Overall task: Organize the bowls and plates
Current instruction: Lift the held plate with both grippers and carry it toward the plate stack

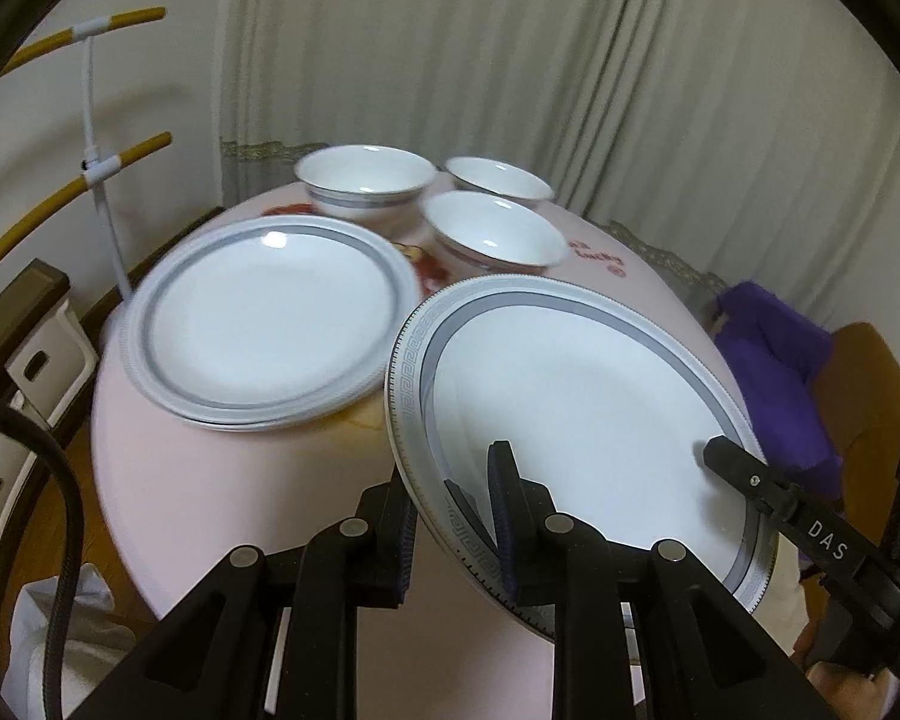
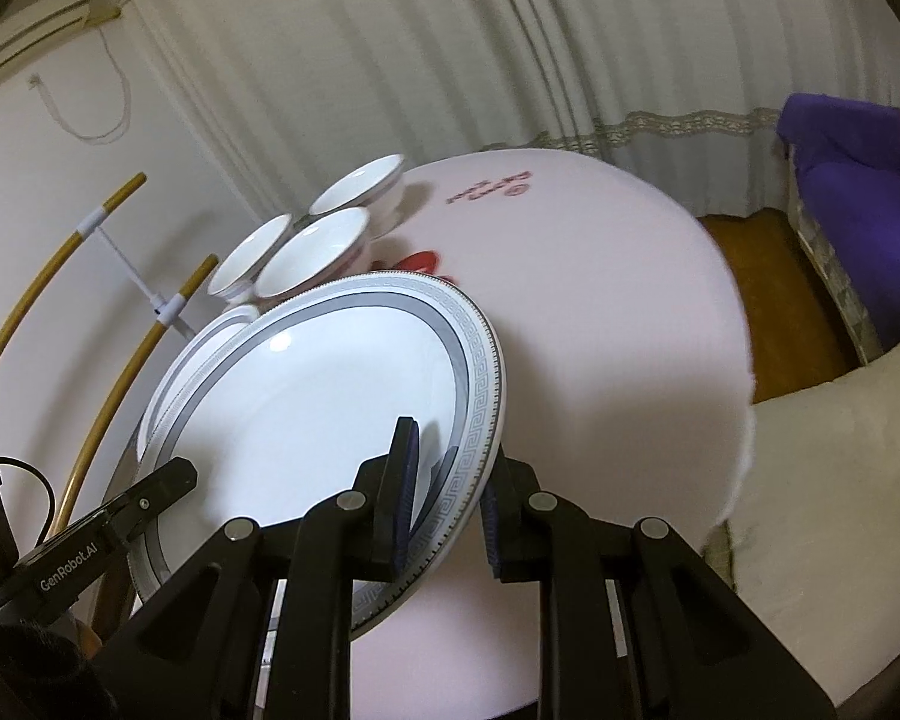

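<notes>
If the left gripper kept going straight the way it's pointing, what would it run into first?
The left gripper is already clamped on the near rim of the held plate, which the right gripper also grips. Beyond it, the line probably meets the nearest bowl, though depth is unclear.

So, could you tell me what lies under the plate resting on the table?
Another plate rim shows beneath the resting plate, so it is stacked. The pink table under the stack is covered.

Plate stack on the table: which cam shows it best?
Left wrist. The plate stack sits fully in view, slightly blurred, on the pink table. The right wrist shows only a rim sliver behind the held plate.
</notes>
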Demonstrator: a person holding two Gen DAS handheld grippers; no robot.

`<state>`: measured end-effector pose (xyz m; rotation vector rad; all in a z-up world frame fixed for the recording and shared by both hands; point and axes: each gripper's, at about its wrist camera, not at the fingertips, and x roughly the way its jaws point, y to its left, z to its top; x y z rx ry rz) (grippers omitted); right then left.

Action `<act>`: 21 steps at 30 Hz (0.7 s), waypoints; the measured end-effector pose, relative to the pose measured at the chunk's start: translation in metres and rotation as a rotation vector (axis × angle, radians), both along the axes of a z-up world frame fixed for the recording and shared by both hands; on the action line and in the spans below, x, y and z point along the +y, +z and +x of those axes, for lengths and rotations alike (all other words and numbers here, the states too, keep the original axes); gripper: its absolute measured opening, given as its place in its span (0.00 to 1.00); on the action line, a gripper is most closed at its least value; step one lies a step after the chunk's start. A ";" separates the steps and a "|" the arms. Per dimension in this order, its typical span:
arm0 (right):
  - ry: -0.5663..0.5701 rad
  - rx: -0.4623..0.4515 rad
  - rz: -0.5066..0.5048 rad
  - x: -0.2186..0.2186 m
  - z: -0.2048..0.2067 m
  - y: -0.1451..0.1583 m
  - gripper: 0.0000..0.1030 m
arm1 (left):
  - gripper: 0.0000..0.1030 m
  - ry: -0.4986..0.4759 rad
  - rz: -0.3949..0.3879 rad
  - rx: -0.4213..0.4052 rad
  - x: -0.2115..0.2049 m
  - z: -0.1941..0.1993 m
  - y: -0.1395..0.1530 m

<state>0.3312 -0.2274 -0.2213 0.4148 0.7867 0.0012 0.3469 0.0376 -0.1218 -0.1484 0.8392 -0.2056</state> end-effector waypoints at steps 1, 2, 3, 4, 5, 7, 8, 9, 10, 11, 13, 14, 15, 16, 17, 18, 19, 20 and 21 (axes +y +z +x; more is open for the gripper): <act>0.010 -0.002 -0.001 0.007 0.002 0.001 0.18 | 0.19 0.010 -0.005 -0.002 0.008 -0.002 0.002; 0.019 -0.005 -0.002 0.013 0.004 0.002 0.18 | 0.19 0.016 -0.008 -0.004 0.014 -0.004 0.003; 0.026 -0.008 -0.004 0.018 0.006 0.003 0.18 | 0.19 0.023 -0.010 -0.007 0.020 -0.006 0.005; 0.036 -0.010 -0.004 0.026 0.009 0.004 0.18 | 0.19 0.034 -0.013 -0.011 0.029 -0.008 0.007; 0.045 -0.013 -0.004 0.031 0.011 0.004 0.18 | 0.19 0.042 -0.013 -0.014 0.035 -0.009 0.008; 0.063 -0.015 -0.006 0.042 0.017 0.005 0.18 | 0.19 0.059 -0.014 -0.019 0.047 -0.013 0.011; 0.072 -0.016 -0.006 0.048 0.021 0.005 0.18 | 0.19 0.068 -0.014 -0.021 0.053 -0.013 0.012; 0.082 -0.016 -0.007 0.055 0.025 0.005 0.18 | 0.19 0.075 -0.013 -0.021 0.057 -0.014 0.011; 0.091 -0.016 -0.008 0.060 0.028 0.005 0.18 | 0.19 0.087 -0.014 -0.022 0.065 -0.015 0.012; 0.098 -0.015 -0.009 0.066 0.031 0.005 0.18 | 0.19 0.094 -0.014 -0.021 0.070 -0.015 0.012; 0.117 -0.011 -0.009 0.077 0.041 0.004 0.18 | 0.19 0.112 -0.015 -0.019 0.083 -0.014 0.012; 0.127 -0.010 -0.012 0.084 0.046 0.003 0.18 | 0.19 0.119 -0.015 -0.018 0.087 -0.013 0.013; 0.136 -0.010 -0.014 0.090 0.050 0.002 0.18 | 0.19 0.127 -0.016 -0.018 0.093 -0.012 0.013; 0.145 -0.009 -0.016 0.094 0.055 0.001 0.18 | 0.19 0.138 -0.017 -0.017 0.100 -0.010 0.013; 0.152 -0.008 -0.017 0.099 0.058 0.001 0.18 | 0.19 0.147 -0.020 -0.016 0.105 -0.009 0.013; 0.161 -0.006 -0.019 0.104 0.064 0.000 0.18 | 0.19 0.156 -0.021 -0.016 0.110 -0.007 0.013; 0.169 -0.005 -0.019 0.108 0.068 -0.001 0.18 | 0.19 0.163 -0.018 -0.015 0.112 -0.006 0.013; 0.175 -0.002 -0.018 0.112 0.073 -0.002 0.18 | 0.19 0.169 -0.017 -0.014 0.115 -0.004 0.012; 0.181 0.001 -0.021 0.117 0.078 -0.004 0.18 | 0.19 0.175 -0.015 -0.013 0.118 -0.002 0.011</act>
